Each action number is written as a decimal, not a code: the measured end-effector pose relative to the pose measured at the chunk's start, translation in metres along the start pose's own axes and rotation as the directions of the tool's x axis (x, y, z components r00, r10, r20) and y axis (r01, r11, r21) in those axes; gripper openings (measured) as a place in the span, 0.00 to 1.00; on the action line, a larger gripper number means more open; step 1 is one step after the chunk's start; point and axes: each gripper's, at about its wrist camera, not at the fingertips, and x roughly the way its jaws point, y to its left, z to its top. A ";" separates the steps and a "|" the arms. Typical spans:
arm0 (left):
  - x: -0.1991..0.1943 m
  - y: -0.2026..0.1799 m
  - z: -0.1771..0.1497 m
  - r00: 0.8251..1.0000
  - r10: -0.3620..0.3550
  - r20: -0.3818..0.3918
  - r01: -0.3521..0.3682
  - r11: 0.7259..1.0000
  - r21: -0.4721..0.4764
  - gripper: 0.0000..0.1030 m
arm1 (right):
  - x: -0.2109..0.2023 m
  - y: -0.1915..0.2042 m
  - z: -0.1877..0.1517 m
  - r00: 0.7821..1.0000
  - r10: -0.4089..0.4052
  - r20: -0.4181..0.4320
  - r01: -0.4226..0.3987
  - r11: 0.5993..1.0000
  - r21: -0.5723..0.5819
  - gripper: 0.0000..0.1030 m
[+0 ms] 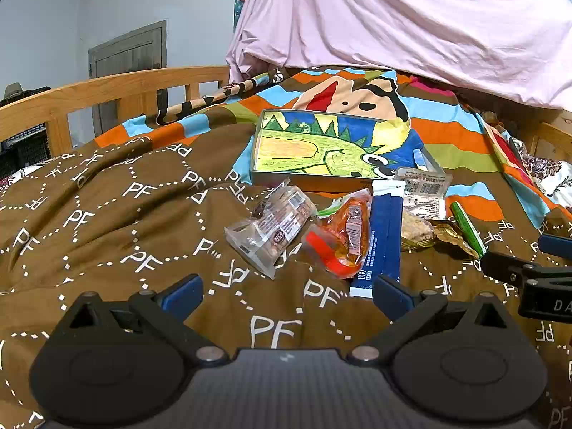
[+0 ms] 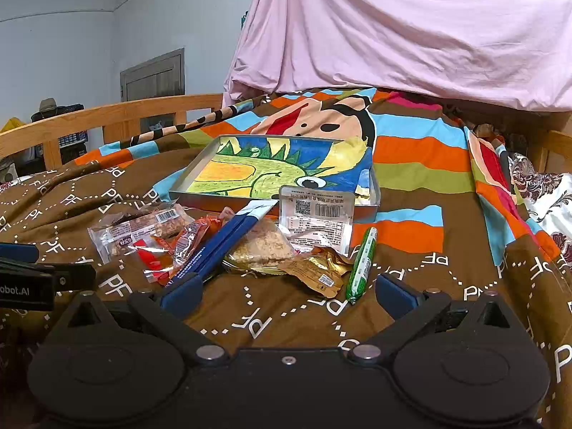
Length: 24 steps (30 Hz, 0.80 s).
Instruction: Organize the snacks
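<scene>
Several snack packs lie in a heap on the brown bedspread. They include a clear pack of brown bars [image 1: 275, 227] [image 2: 143, 230], an orange-red pack [image 1: 343, 237] [image 2: 175, 250], a blue stick pack [image 1: 382, 236] [image 2: 221, 243], a crumbly cake [image 2: 259, 246], a gold wrapper [image 2: 316, 268], a green sausage stick [image 1: 468, 228] [image 2: 363, 262] and a white labelled pouch [image 1: 425, 193] [image 2: 316, 216]. Behind them sits a shallow grey box with a green dinosaur drawing [image 1: 321, 146] [image 2: 271, 175]. My left gripper [image 1: 286, 295] is open and empty in front of the heap. My right gripper [image 2: 286, 293] is open and empty, close to the heap.
A wooden bed rail [image 1: 107, 89] [image 2: 118, 114] runs along the left. A pink sheet [image 1: 411, 25] [image 2: 411, 28] hangs behind the box. Striped cartoon fabric [image 2: 422, 164] covers the far side. The right gripper's body shows at the left wrist view's right edge [image 1: 536, 279].
</scene>
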 end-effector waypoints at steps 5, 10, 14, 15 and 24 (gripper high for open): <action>0.000 0.000 0.000 1.000 0.001 0.000 -0.001 1.000 -0.001 1.00 | 0.000 0.000 0.000 1.000 0.001 -0.001 -0.001 1.000 0.002 0.99; 0.000 -0.001 0.000 1.000 0.000 0.000 0.000 1.000 0.000 1.00 | 0.000 0.000 0.000 1.000 0.001 0.000 -0.001 1.000 0.001 0.99; 0.000 -0.001 -0.001 1.000 0.001 0.000 -0.001 1.000 0.000 1.00 | 0.000 -0.001 0.000 1.000 0.002 0.000 -0.002 1.000 0.002 0.99; 0.000 -0.001 0.000 1.000 0.000 0.000 0.000 1.000 0.000 1.00 | 0.000 0.000 0.000 1.000 0.002 -0.001 -0.002 1.000 0.001 0.99; 0.001 -0.002 -0.002 1.000 0.000 -0.003 0.000 1.000 0.000 1.00 | 0.000 0.000 0.000 1.000 0.003 0.001 -0.003 1.000 0.001 0.99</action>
